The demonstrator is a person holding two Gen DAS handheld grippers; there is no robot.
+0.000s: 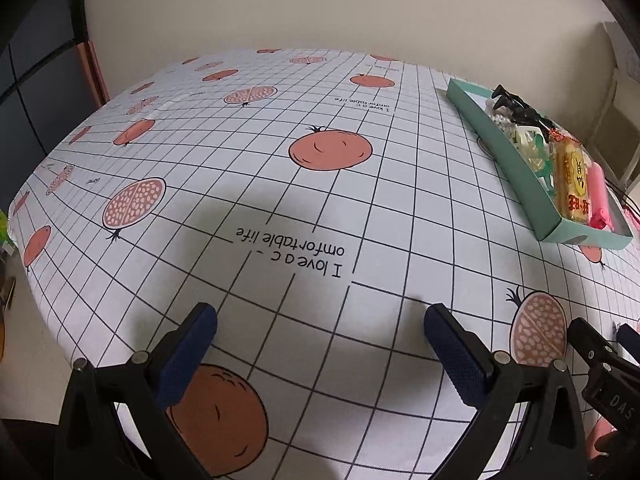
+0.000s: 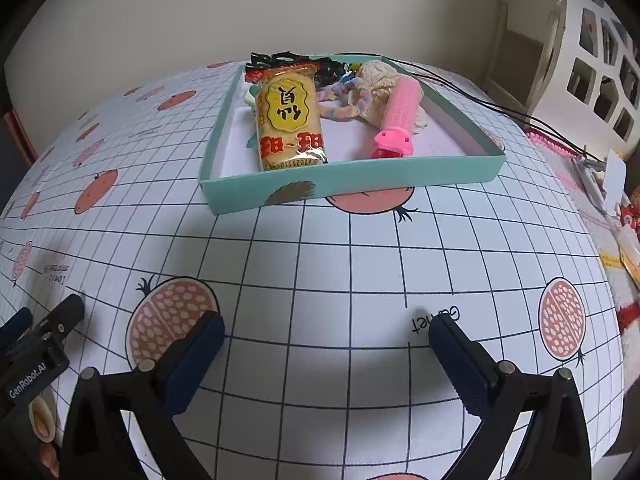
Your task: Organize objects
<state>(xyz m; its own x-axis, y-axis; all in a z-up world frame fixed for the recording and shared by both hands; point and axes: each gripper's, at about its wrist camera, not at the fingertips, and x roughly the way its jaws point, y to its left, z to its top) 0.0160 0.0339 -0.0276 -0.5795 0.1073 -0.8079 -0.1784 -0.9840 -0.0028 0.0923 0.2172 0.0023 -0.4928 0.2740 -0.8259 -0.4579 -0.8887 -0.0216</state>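
Both grippers hover low over the near edge of a table covered by a checked tablecloth (image 2: 360, 264) printed with pomegranates and oranges, and both are empty. The left gripper (image 1: 320, 320) points across the bare middle of the cloth with its blue-padded fingers (image 1: 188, 352) spread wide, nothing between them but the printed words and grid lines. The right gripper (image 2: 326, 330) sits just beside it, likewise spread wide and holding nothing, aimed straight at a shallow teal box (image 2: 352, 180) that rests toward the table's far right corner. From the left wrist view the right gripper's black tip shows at the lower right margin; from the right wrist view the left gripper's tip shows at the lower left, near a fingertip of the person's hand (image 2: 42, 420). Inside the box lie a yellow snack packet (image 2: 290, 120) with red characters, toward the box's left side, and a pink hair roller (image 2: 398, 116) to its right, its wider end touching the near wall. Between and behind them sit pastel hair ties (image 2: 344, 100), a cream lace piece (image 2: 380, 76) and black clips (image 2: 280, 60) against the far wall. In the left wrist view a green plastic piece (image 1: 542, 160) also shows by the box's left wall. Thin black cords (image 2: 500, 108) trail from the box's far right corner off the table's right edge. The stretch of cloth between the grippers and the box is bare, and a pale wall (image 2: 200, 12) runs behind the far edge.
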